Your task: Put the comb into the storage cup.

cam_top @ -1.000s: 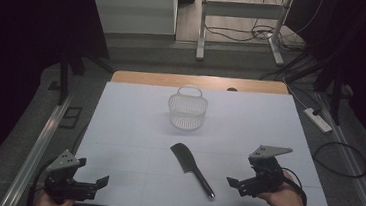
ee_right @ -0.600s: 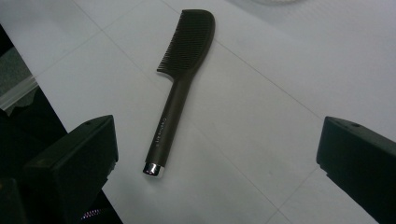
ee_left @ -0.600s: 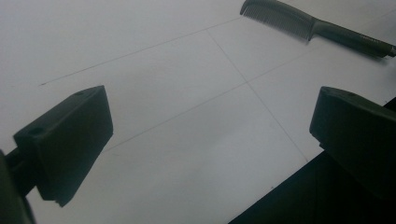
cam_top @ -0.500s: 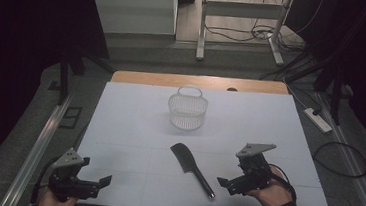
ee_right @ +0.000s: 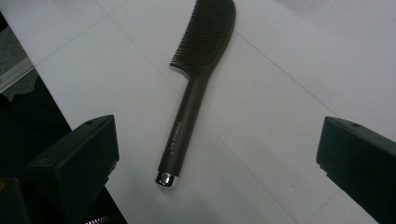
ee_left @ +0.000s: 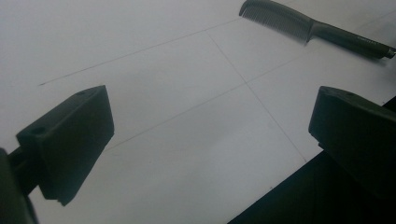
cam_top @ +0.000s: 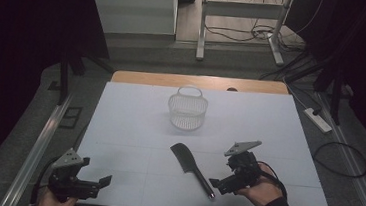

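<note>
A dark comb (cam_top: pixel 191 168) lies flat on the white sheet that covers the bench (cam_top: pixel 133 129), in the lower middle of the high view, its toothed head toward the upper left and its slim handle running down to the lower right. In the right gripper view the comb (ee_right: pixel 196 79) looks like matte plastic: a broad, rounded head with a dense row of fine teeth along one edge, a straight round handle with small pale lettering too small to read, and a shiny metal-looking cap at the end. The sheet is smooth and marked with thin pencil-like lines. The right hand-held gripper (cam_top: pixel 224 183) sits at the lower right of the high view, just beside the handle's capped end; its blocky black jaws stand wide apart and empty, and in its own view the handle end lies between them, though whether they are level with it or above it is hard to tell. The left hand-held gripper (cam_top: pixel 94 182) is at the lower left of the high view, well apart from the comb, its jaws also spread with nothing between. A white wire-mesh basket (cam_top: pixel 187 109) with a hoop handle stands upright above the comb, toward the far edge.
</note>
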A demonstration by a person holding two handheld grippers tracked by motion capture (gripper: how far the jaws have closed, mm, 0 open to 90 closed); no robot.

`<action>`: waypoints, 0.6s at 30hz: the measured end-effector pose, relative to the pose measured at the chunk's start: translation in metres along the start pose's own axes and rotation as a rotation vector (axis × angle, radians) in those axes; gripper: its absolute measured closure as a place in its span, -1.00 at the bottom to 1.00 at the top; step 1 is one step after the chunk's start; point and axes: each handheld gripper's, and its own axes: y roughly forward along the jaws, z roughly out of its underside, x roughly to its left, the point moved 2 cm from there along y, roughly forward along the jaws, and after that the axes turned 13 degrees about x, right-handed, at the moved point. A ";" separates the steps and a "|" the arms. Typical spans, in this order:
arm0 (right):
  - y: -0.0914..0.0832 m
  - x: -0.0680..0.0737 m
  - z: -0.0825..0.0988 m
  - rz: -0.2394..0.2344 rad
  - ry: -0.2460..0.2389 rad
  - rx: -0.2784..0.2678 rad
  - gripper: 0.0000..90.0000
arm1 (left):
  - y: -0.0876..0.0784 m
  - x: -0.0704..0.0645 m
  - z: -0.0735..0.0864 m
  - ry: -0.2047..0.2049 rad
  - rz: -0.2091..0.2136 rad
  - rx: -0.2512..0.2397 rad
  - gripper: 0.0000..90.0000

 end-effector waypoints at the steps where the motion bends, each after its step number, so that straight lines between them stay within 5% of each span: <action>1: 0.001 0.001 -0.002 0.002 -0.006 0.008 -1.00 | 0.000 0.000 0.000 -0.002 0.001 -0.002 -0.98; 18: 0.024 0.021 -0.026 -0.008 -0.077 0.085 -1.00 | 0.000 0.000 0.000 0.001 0.004 -0.006 -0.98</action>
